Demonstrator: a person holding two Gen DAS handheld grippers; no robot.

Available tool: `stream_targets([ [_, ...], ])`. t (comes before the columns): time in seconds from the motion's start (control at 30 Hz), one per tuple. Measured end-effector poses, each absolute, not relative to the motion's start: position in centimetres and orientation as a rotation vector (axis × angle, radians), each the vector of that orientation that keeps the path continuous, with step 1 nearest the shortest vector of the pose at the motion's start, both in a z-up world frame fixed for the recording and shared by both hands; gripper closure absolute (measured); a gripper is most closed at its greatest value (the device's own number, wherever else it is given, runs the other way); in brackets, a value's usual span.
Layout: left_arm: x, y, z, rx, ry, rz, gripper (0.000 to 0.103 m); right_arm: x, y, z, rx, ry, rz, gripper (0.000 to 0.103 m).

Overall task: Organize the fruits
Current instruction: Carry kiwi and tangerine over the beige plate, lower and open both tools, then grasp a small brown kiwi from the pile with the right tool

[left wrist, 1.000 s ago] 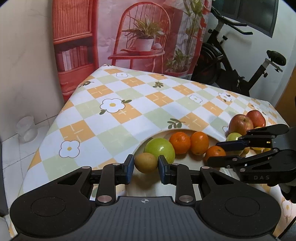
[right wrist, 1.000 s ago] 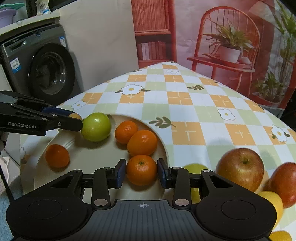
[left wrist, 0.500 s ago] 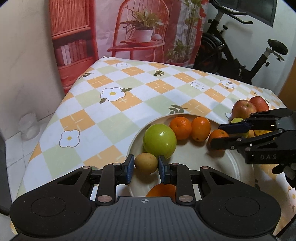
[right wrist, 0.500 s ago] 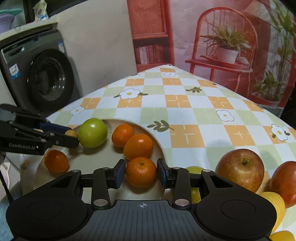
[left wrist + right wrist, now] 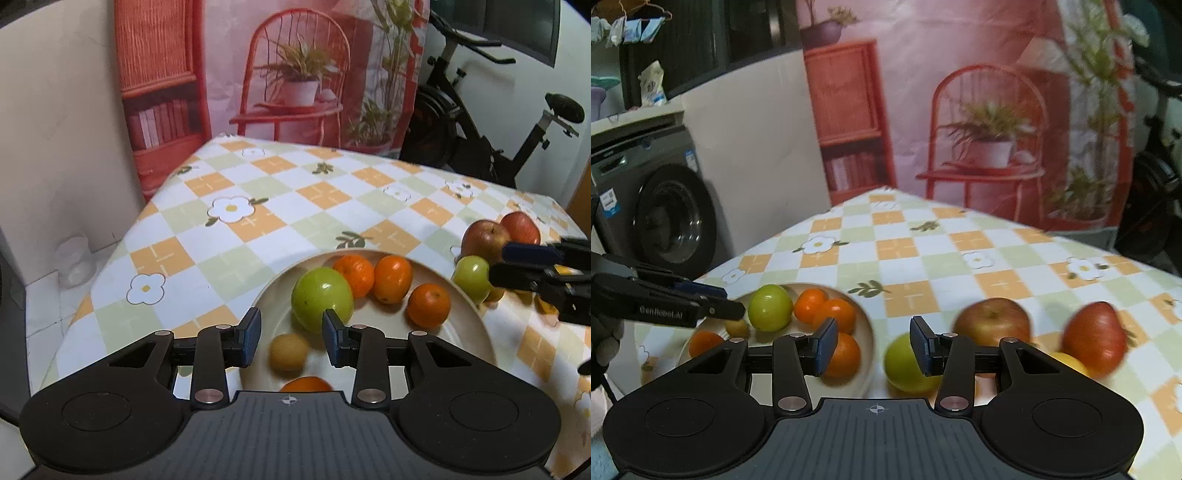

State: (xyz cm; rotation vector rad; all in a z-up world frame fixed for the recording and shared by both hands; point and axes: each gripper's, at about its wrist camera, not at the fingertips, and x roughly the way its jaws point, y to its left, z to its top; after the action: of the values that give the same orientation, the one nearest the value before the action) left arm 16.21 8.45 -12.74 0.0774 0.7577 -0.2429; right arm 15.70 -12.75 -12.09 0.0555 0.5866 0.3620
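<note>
The left claw [image 5: 291, 338] has just been opening and now stands released over the near part of the plate [image 5: 476, 332]. The small yellow-brown fruit [image 5: 288, 351] lies between its pads but clear of both, resting on the plate at about 6 o'clock from the big green apple [image 5: 322, 298]. The right claw [image 5: 873, 345] has also just been opening and is empty. The orange [image 5: 846, 355] it stood over sits free at the plate's 3 o'clock edge, half hidden behind the left pad, and a small green fruit [image 5: 905, 363] on the table [image 5: 923, 258] shows behind the right pad.

On the plate two more oranges [image 5: 392, 273] lie touching at about 1 o'clock from the green apple, and another orange [image 5: 304, 384] peeks out at the very near edge. Off the plate, toward 3 o'clock, two red apples [image 5: 991, 319] and a yellow fruit [image 5: 1067, 363] wait on the checked cloth.

The step in hand looks like the let-go and withdrawal after setting fruit down. To do it well, the left claw should lift straight back and up, with its pads kept wide so they do not nudge the small round fruit, which would roll easily on the smooth plate. The right claw would best centre on the green fruit just beside the rim before it clenches, gripping across the widest part. It should stay well clear of the left claw, whose fingers [image 5: 701, 308] reach in from 9 o'clock.
</note>
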Motion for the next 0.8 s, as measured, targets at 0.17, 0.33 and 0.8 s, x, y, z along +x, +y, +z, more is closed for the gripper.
stream_targets([
  [0.17, 15.2, 6.9, -12.0, 0.063, 0.731, -0.246, 0.065, 12.7, -14.3, -13.0, 0.028, 0.581, 0.341, 0.063],
  [0.33, 14.7, 4.7, -11.8, 0.061, 0.734, -0.272, 0.065, 11.1, -16.0, -14.2, 0.051, 0.599, 0.299, 0.063],
  [0.8, 14.7, 1.1, -11.6, 0.070, 0.687, -0.281, 0.065, 11.4, -18.7, -16.7, 0.117, 0.584, 0.257, 0.075],
])
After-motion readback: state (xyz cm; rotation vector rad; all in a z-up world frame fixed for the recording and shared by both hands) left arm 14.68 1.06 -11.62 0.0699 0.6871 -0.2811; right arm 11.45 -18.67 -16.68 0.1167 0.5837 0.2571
